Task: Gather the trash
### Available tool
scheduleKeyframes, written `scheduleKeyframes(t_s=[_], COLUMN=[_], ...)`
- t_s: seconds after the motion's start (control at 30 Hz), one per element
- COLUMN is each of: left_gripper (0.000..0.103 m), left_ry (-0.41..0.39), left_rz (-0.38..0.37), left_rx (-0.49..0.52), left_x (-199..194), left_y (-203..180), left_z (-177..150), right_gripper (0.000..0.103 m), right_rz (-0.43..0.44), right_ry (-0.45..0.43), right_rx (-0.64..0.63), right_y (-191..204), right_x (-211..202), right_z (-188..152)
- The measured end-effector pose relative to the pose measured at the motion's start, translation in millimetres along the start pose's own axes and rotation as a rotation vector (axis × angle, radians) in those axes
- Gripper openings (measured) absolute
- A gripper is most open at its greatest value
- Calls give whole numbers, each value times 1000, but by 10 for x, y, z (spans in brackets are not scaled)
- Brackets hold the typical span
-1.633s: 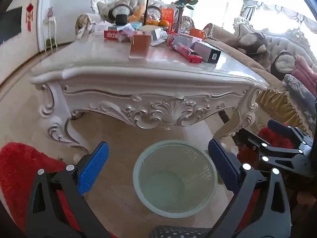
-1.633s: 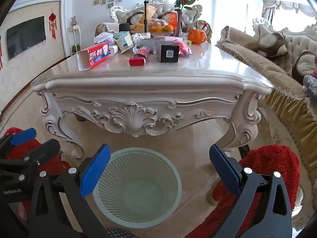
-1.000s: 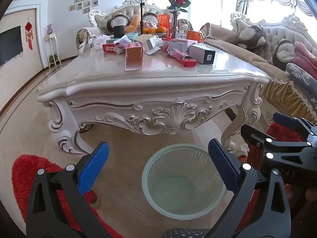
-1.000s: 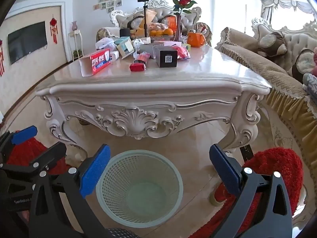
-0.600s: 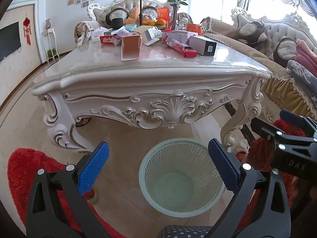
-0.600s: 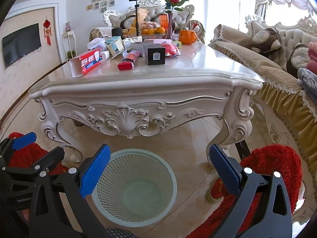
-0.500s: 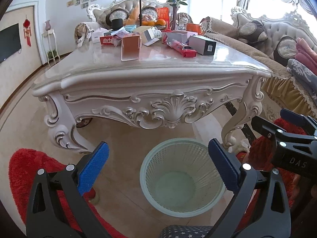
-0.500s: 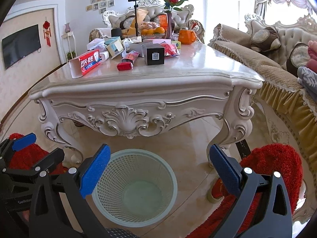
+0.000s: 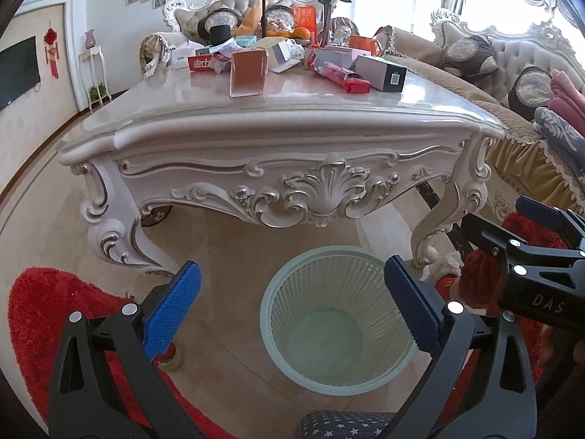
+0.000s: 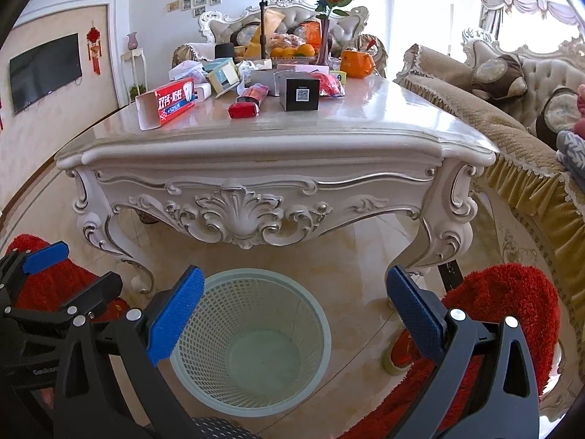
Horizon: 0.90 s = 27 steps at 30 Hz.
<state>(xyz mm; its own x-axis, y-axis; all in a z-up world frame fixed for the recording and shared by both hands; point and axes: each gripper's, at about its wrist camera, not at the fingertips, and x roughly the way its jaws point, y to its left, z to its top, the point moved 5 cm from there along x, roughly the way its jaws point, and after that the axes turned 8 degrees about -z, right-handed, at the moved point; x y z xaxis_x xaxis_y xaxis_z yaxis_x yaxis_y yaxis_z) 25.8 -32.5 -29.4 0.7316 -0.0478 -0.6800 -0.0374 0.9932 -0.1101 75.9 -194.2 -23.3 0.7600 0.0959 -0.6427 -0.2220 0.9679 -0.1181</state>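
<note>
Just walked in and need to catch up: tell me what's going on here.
A person holds a pair of tongs in each hand, collecting trash. The left tongs and right tongs are both open and empty, held low in front of the carved white table. The mesh wastebasket on the floor looks empty. The toothpaste box, black box and red packet lie untouched on the tabletop.

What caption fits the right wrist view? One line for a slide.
Open right gripper above an empty mesh bin, cluttered carved table ahead.
</note>
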Motion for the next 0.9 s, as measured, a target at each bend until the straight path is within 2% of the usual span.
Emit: scheduleKeyframes(t_s=[0.9], left_gripper=[97], left_ry=[-2], left_rz=[1], left_rx=[21], left_x=[-18], left_y=[-56], left_z=[-10], right_gripper=[96], right_rz=[-22], right_ry=[-24], right_rx=[-18], right_y=[16], right_x=[-35], right_z=[10])
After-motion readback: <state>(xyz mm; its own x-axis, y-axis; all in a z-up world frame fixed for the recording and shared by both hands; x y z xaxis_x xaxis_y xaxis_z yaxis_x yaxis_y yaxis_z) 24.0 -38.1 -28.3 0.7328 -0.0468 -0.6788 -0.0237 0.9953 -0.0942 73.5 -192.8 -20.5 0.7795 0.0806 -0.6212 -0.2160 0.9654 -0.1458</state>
